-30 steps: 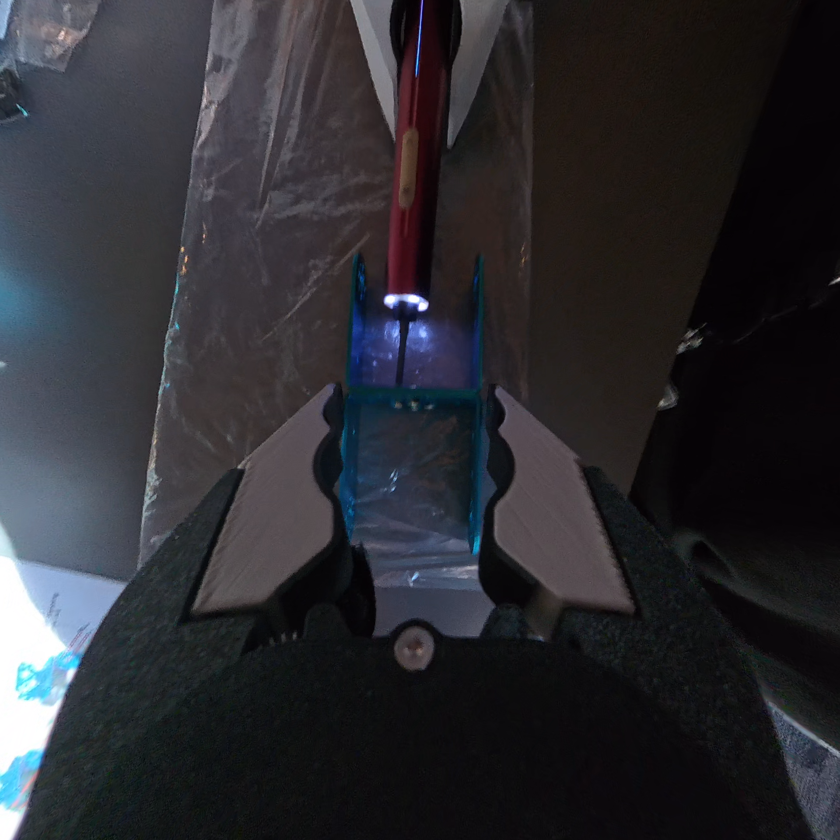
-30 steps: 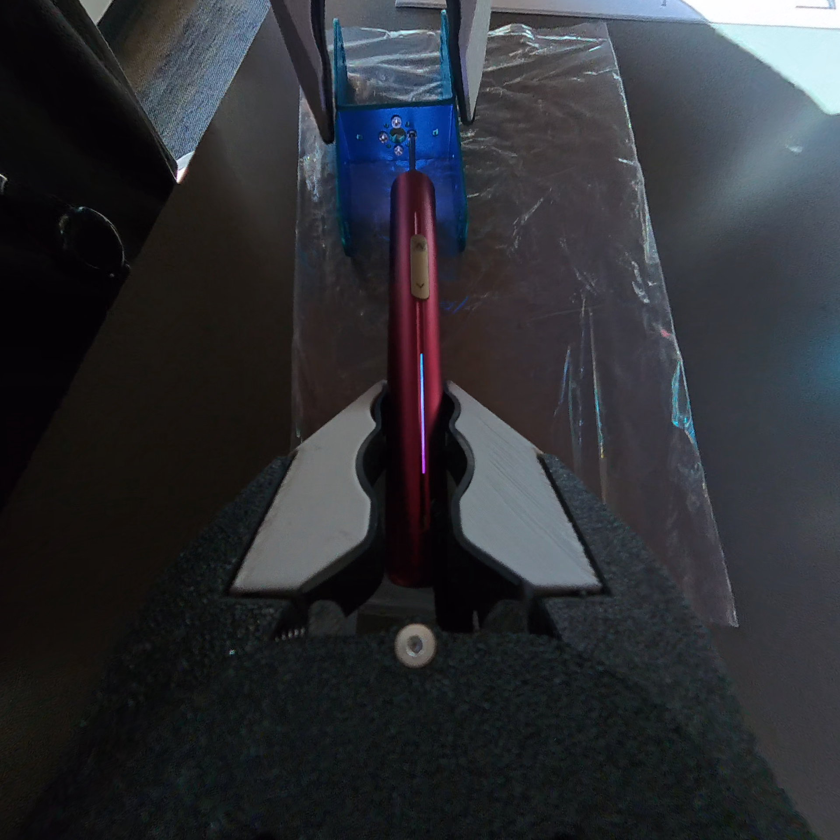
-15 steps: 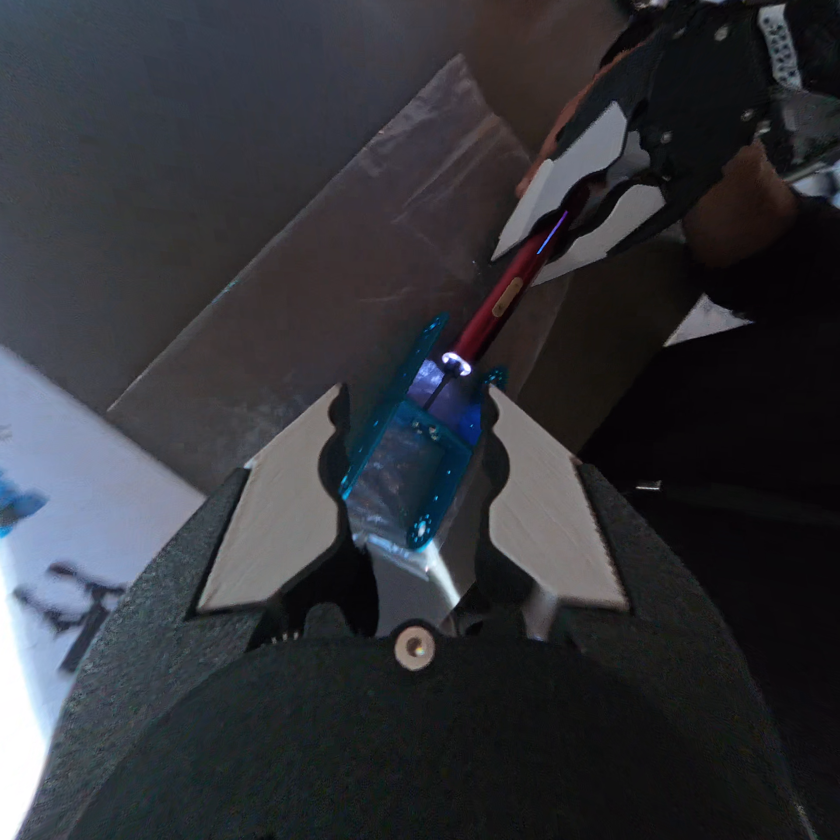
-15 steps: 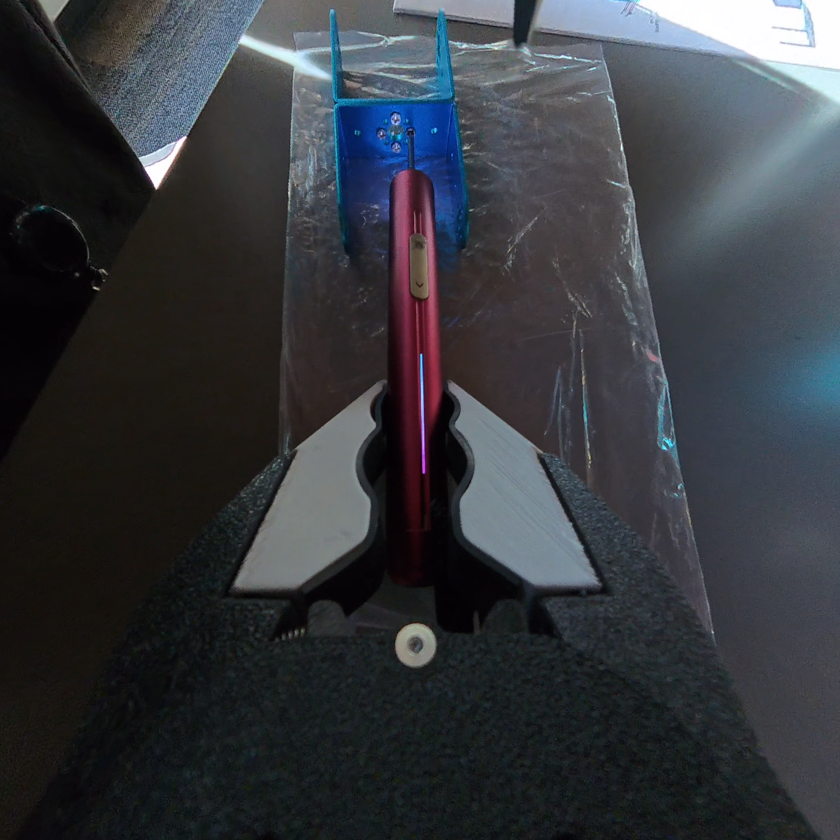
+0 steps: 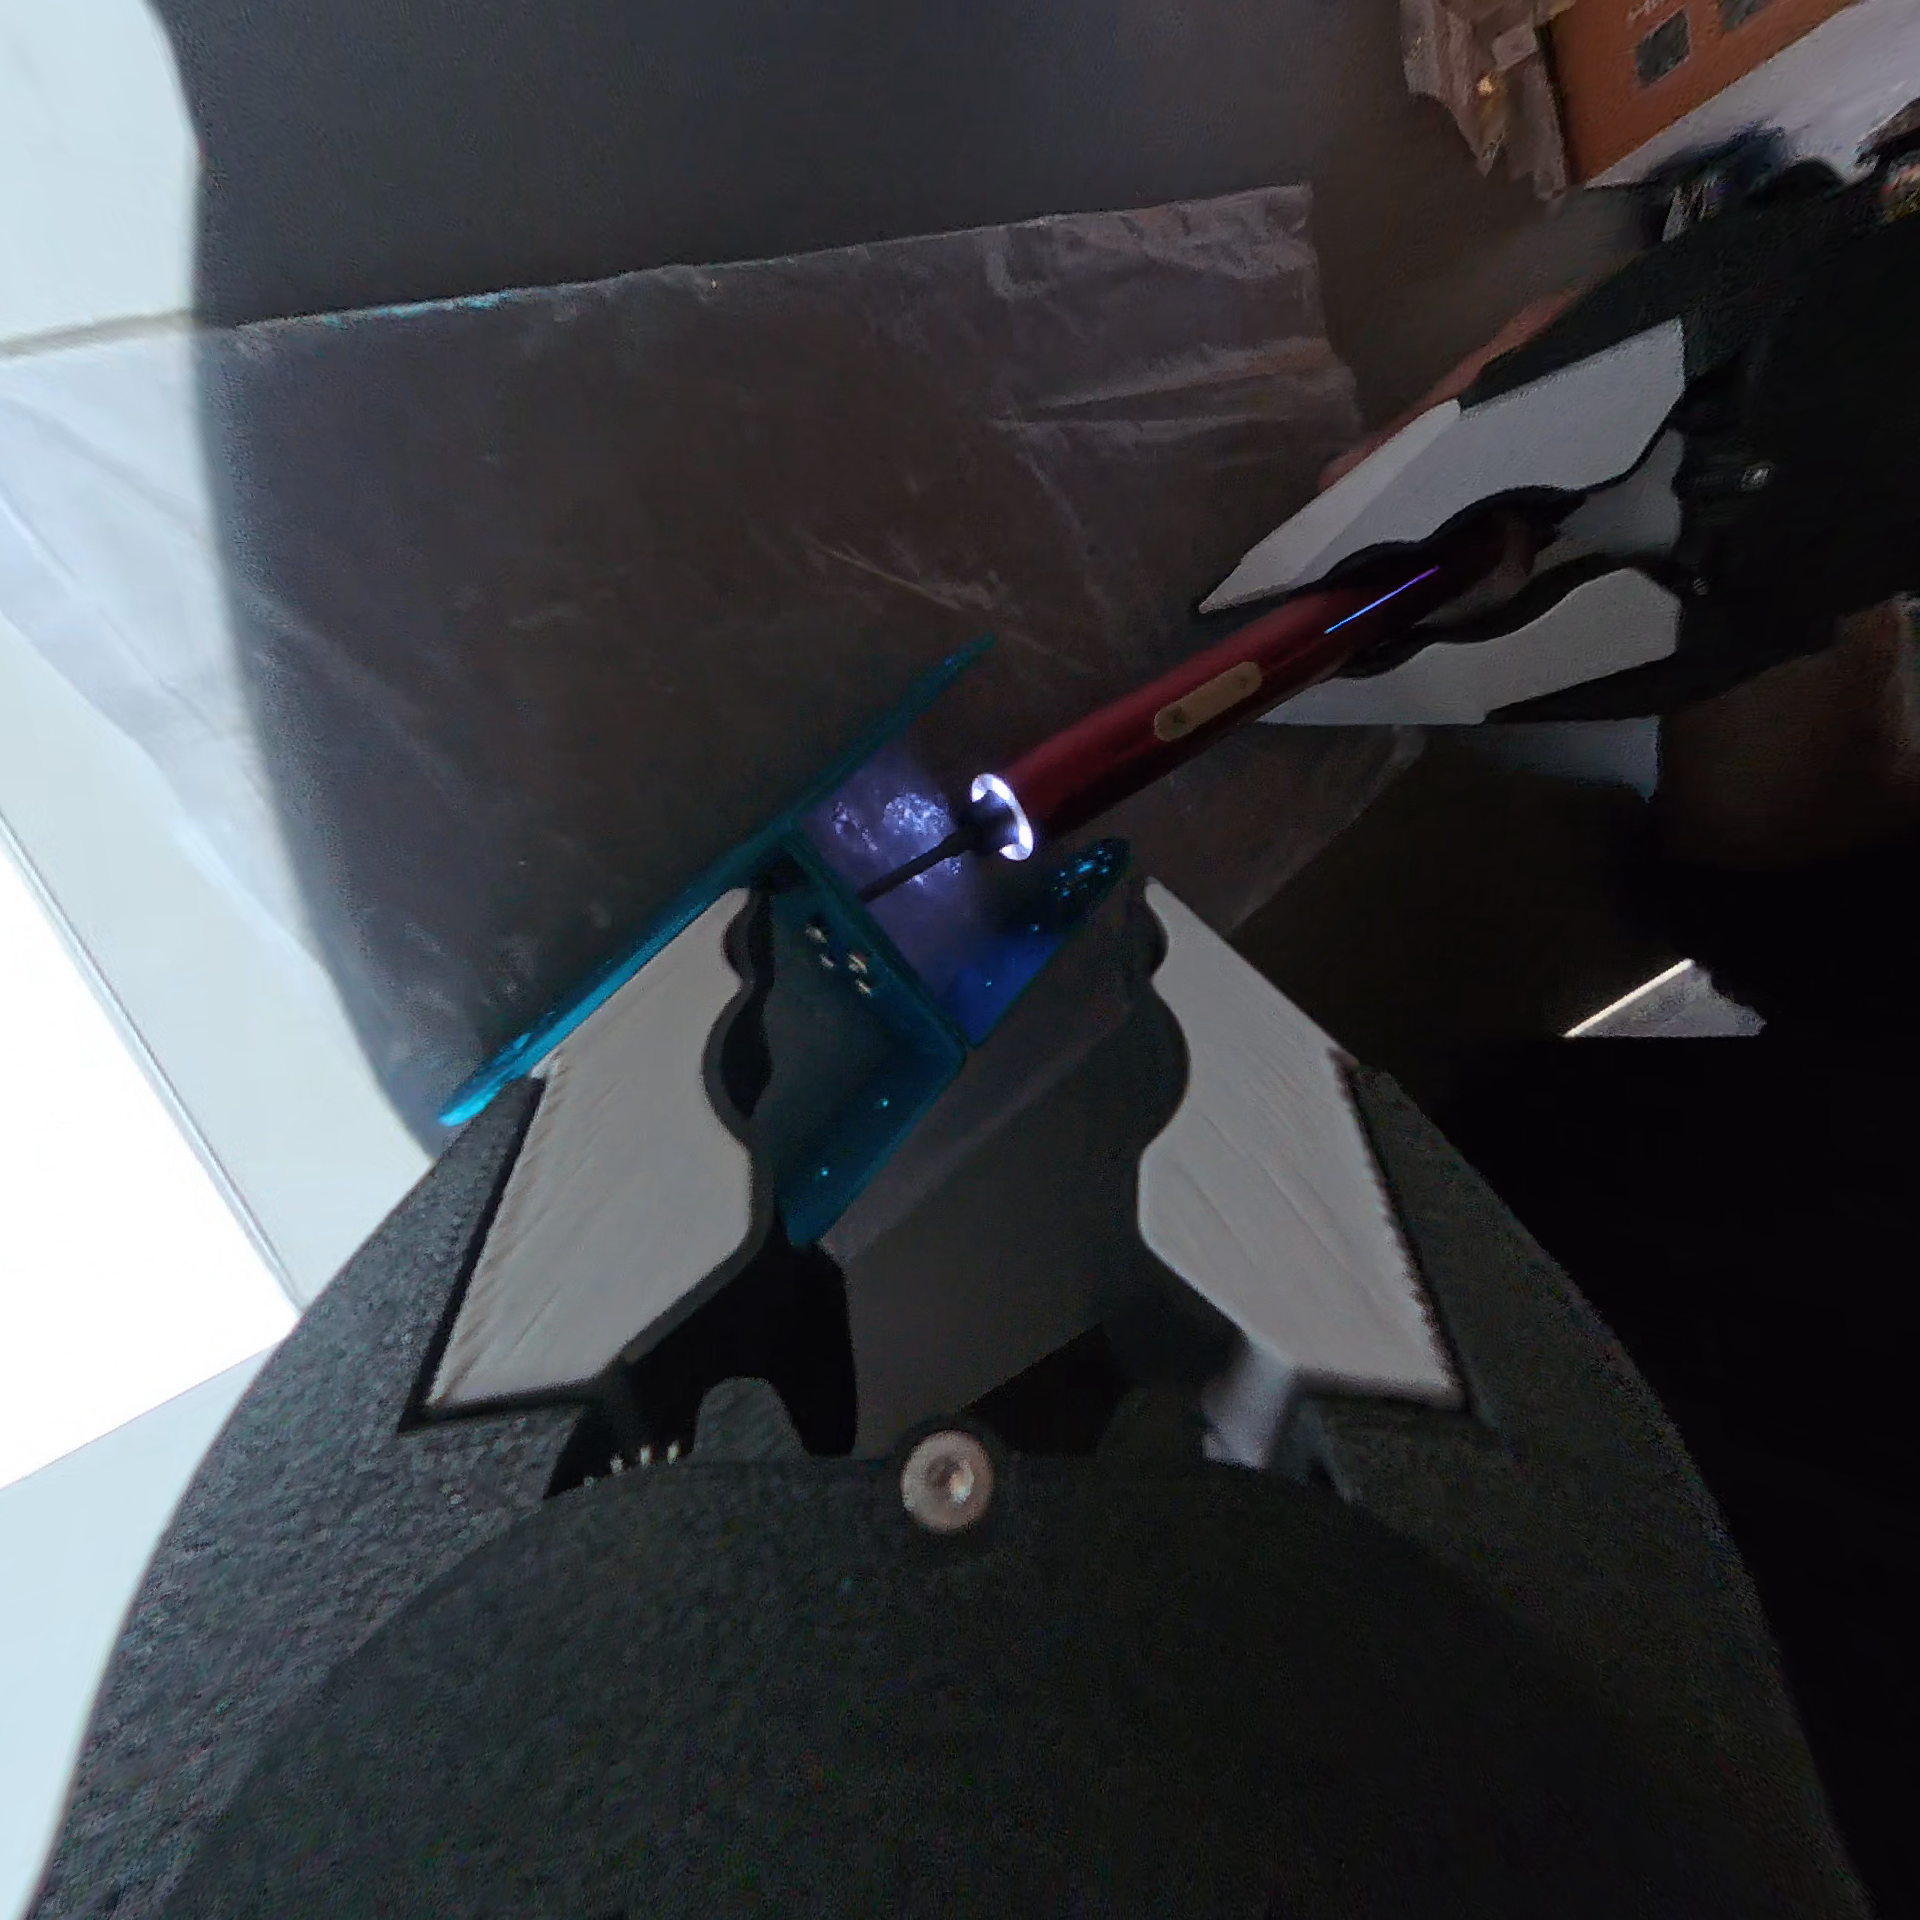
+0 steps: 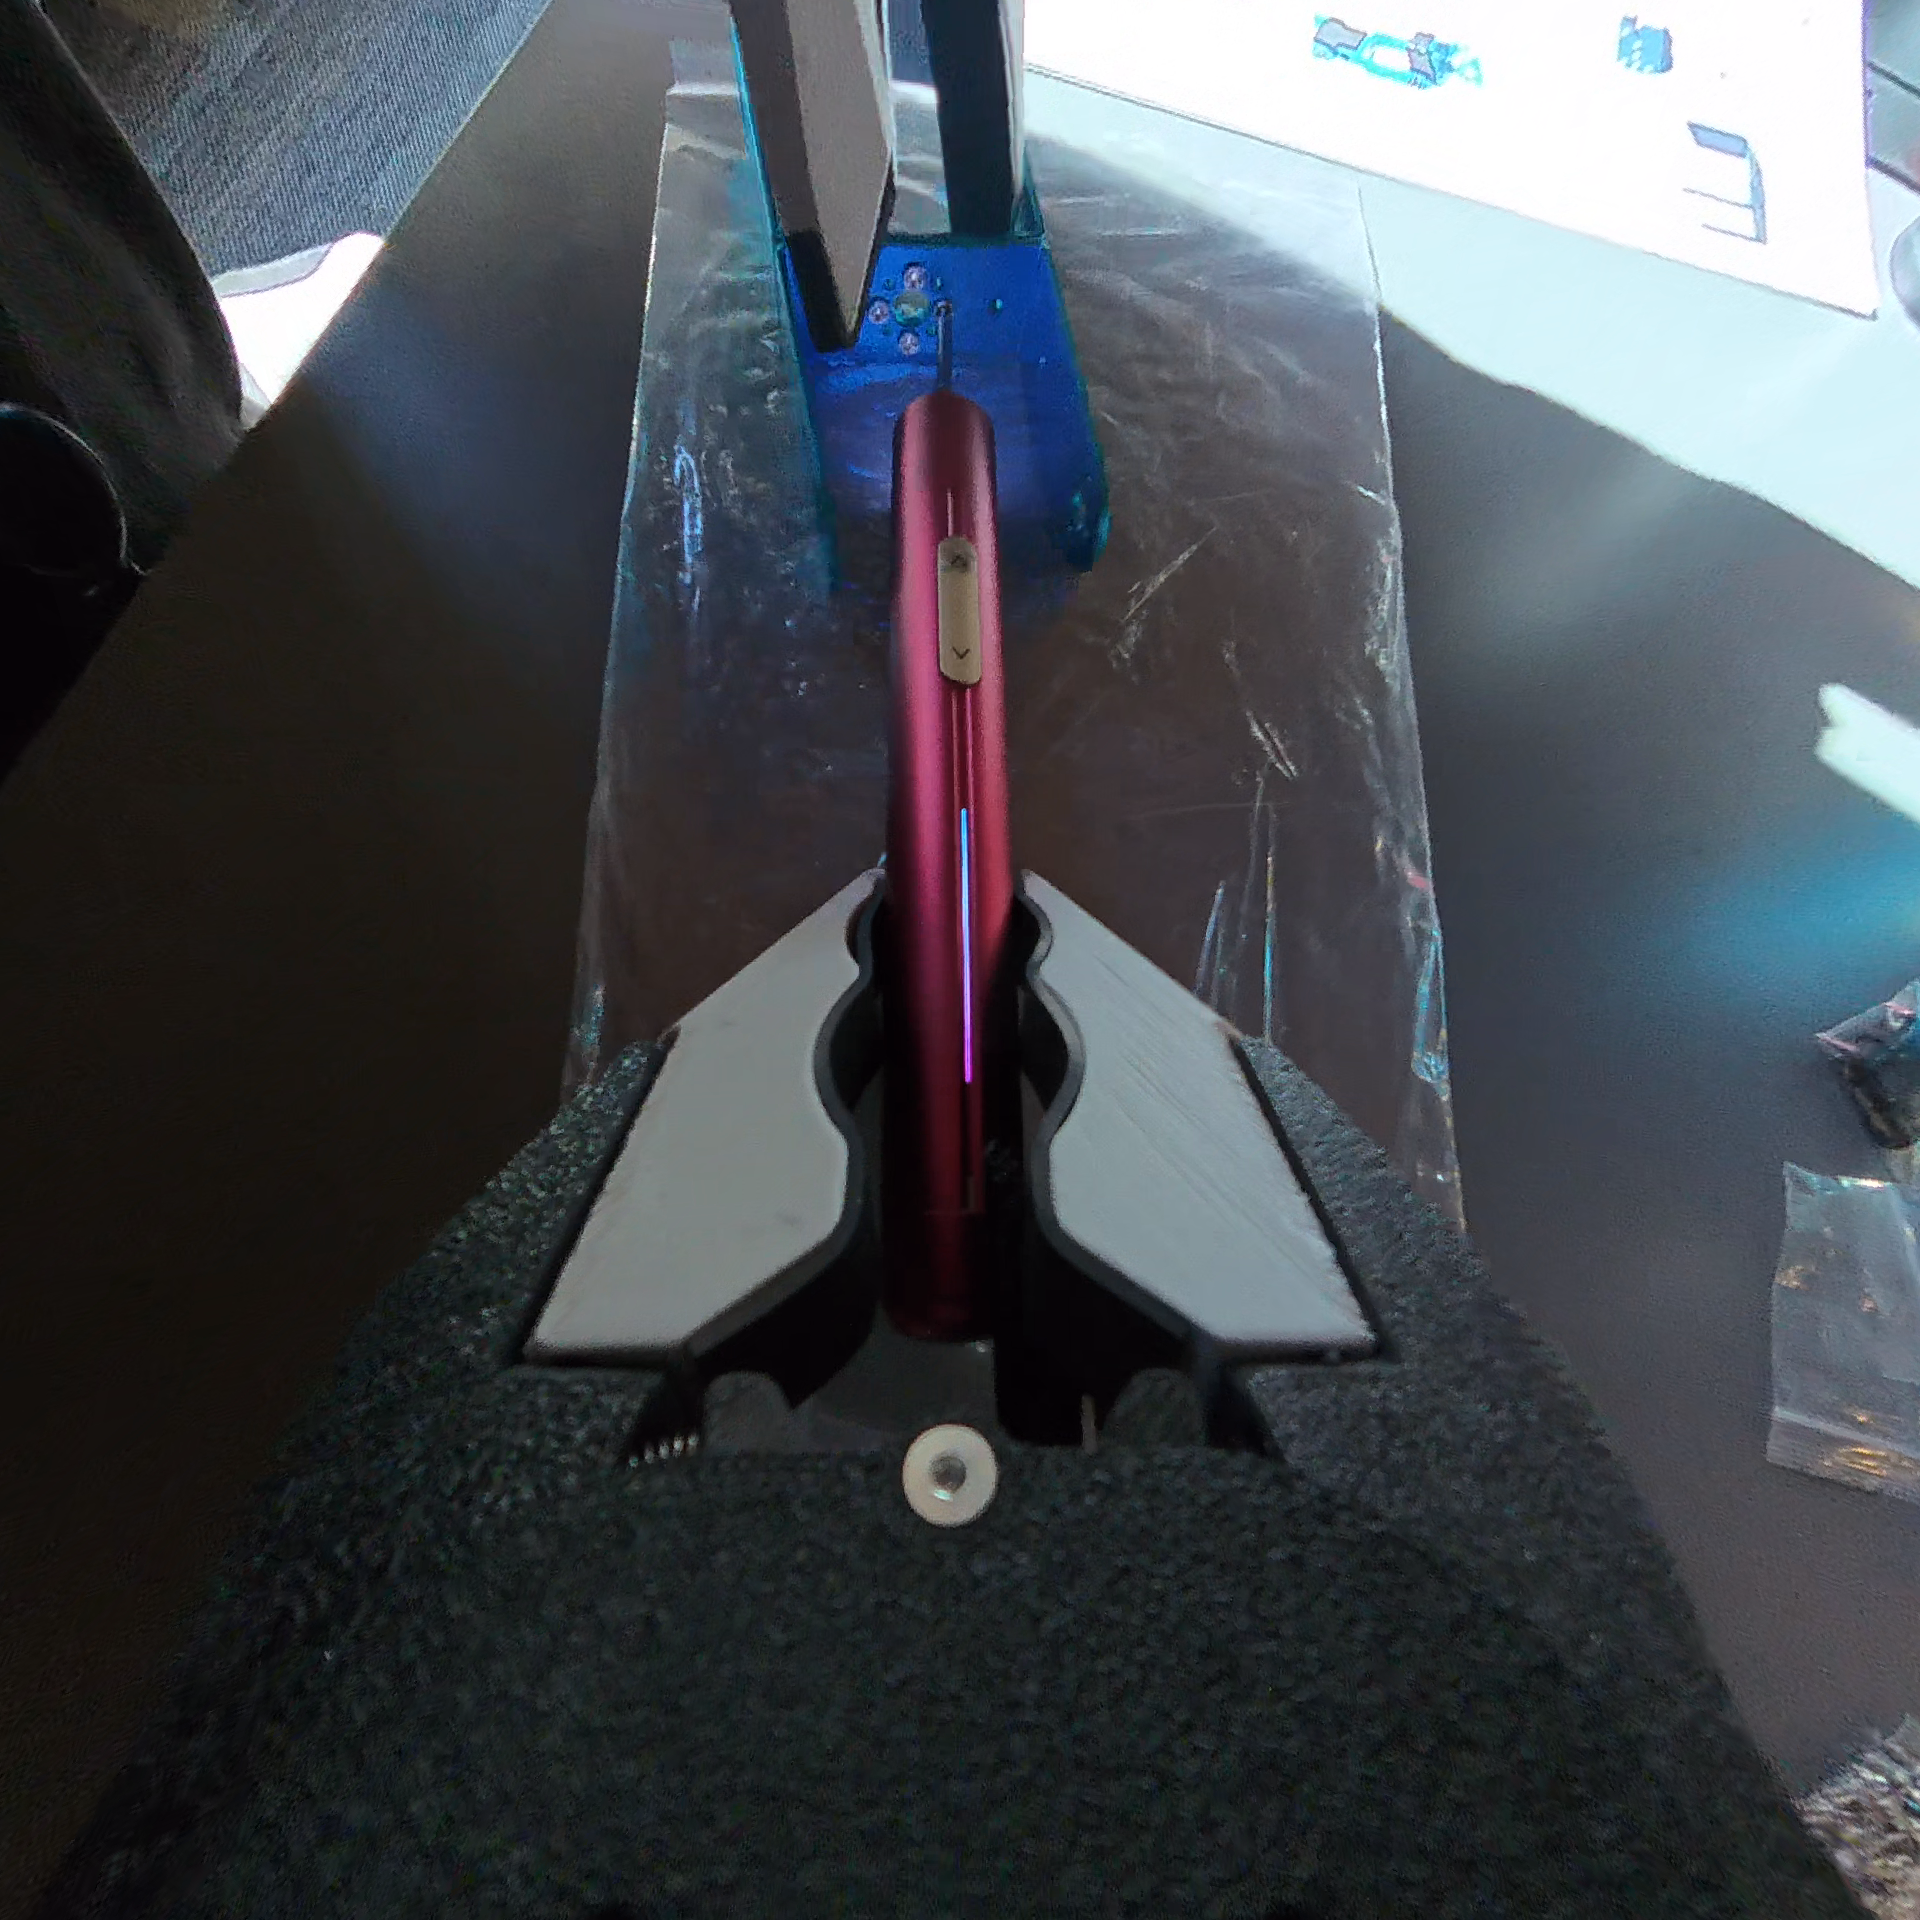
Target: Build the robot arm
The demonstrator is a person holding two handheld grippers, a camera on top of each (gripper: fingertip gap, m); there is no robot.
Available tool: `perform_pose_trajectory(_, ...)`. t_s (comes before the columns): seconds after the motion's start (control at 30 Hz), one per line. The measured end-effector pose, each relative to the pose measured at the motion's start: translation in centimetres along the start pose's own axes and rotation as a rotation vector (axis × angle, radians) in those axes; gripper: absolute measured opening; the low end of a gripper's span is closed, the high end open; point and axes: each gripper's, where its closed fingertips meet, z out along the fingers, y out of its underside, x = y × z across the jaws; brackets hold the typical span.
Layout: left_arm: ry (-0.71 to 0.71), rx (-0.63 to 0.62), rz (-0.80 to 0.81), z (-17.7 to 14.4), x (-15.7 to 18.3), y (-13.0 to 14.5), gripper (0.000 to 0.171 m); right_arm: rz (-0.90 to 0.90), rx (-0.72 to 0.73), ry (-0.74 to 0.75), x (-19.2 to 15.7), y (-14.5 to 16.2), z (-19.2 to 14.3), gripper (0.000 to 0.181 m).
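Right gripper [image 6: 951, 914] clenched on red electric screwdriver [image 6: 940, 831], centre of right wrist frame. Bit tip [image 6: 943, 332] touching hole cluster on blue bracket [image 6: 935, 416], upper centre, lying on clear plastic sheet [image 6: 1247, 675].

My left gripper [image 5: 940, 925] spread wide, straddling bracket [image 5: 883, 1049] askew; I see one finger inside channel, no firm clamp. Left view blurred.

Risks as I judge them:
- bracket unclamped, driver torque could spin it
- slick sheet lets bracket skid
- bit slipping off screw, stripping head
- finger near bit, possible clash

My red screwdriver [image 6: 951, 727], tip lit, has its bit in the upright blue bracket [image 6: 940, 395] on the plastic sheet [image 6: 1247, 644].
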Motion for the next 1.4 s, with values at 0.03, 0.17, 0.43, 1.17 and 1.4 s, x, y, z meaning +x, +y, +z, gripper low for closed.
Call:
perform_pose_trajectory(0.03, 0.0, 0.016, -0.025, 0.0, 0.1, -0.2, 0.07, -0.025, -0.008, 0.015, 0.2, 0.1, 0.1, 0.021)
perform_pose_trajectory(0.17, -0.031, 0.059, -0.109, 0.2, 0.3, -0.7, 0.079, -0.093, -0.005, 0.049, 0.6, 0.2, 0.2, 0.019)
perform_pose_trajectory(0.43, -0.028, -0.013, -0.09, 0.9, 1.6, -0.5, 0.085, -0.192, 0.006, 0.003, 1.4, 0.7, -0.2, 0.02)
perform_pose_trajectory(1.17, -0.138, 0.126, -0.238, 0.6, 0.6, -0.9, 0.088, -0.224, 0.035, -0.01, 1.0, -0.2, 0.6, 0.02)
perform_pose_trajectory(1.4, -0.228, 0.155, -0.243, 1.0, 0.5, -1.1, 0.09, -0.236, 0.03, 0.014, 0.9, -0.3, 0.6, 0.02)
